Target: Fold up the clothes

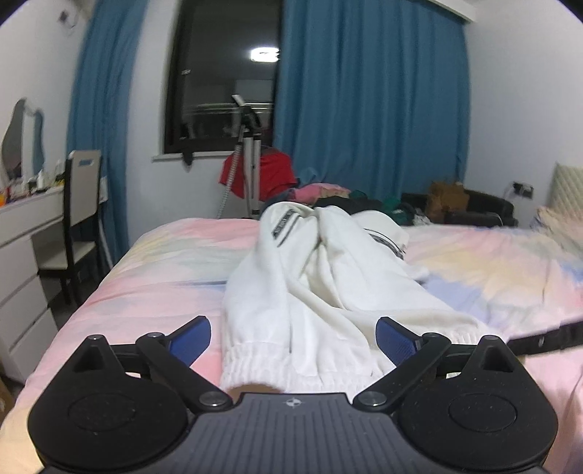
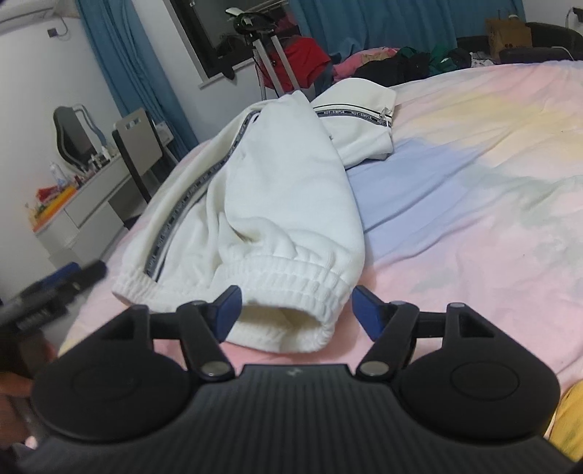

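Hovering at the near edge of the bed (image 2: 473, 189), both your grippers have their fingers spread with nothing pinched. The white sweatpants (image 2: 262, 204) lie rumpled lengthwise on the bed, cuffs toward you. Your right gripper (image 2: 294, 310) brackets 1 ribbed cuff (image 2: 291, 291); your left gripper (image 1: 293, 341) straddles the other cuff (image 1: 291, 361). Closing now may catch only the top layer of a cuff, so the leg would twist when lifted. No containers are in view apart from a brown paper bag (image 2: 508, 34), contents unseen.
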A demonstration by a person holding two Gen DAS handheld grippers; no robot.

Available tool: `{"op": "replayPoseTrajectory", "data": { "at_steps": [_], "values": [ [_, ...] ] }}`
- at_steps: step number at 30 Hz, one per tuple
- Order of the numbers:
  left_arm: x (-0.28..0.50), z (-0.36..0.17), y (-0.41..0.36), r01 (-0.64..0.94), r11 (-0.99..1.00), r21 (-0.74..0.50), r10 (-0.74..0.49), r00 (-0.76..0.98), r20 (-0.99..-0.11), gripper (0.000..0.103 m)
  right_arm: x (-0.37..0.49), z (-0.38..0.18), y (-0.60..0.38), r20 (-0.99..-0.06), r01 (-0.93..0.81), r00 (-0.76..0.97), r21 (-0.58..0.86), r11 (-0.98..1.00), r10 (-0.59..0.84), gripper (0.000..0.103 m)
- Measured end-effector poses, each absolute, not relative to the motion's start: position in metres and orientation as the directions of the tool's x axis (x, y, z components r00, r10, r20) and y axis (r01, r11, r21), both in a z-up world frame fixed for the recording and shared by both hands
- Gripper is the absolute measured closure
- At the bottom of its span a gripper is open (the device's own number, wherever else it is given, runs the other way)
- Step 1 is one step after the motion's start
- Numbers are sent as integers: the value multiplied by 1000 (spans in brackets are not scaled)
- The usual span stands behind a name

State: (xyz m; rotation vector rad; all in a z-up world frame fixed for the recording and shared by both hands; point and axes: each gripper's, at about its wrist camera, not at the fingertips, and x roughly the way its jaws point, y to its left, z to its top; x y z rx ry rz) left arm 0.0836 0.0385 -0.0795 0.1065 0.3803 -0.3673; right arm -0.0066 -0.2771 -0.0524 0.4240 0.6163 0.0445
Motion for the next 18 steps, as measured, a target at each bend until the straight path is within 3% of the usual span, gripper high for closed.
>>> {"op": "replayPoseTrajectory", "data": {
  "at_steps": [4, 9, 14, 18],
  "values": [
    [106, -100, 28, 320, 943, 88, -252, 863, -437, 5, 2, -53, -286, -516, 114, 844, 437, 892, 144, 33],
    [150, -130, 49, 283, 956, -81, -280, 790, -545, 6, 20, -75, -316, -514, 222, 847, 572, 790, 134, 33],
    [178, -151, 73, 221, 933, -283, -352, 722, -596, 15, 38, -109, -343, -494, 283, 842, 746, 603, 216, 33],
    [185, -157, 69, 240, 921, -308, -383, 713, -587, 30, 52, -134, -345, -507, 321, 827, 781, 536, 242, 33]
  ]
}}
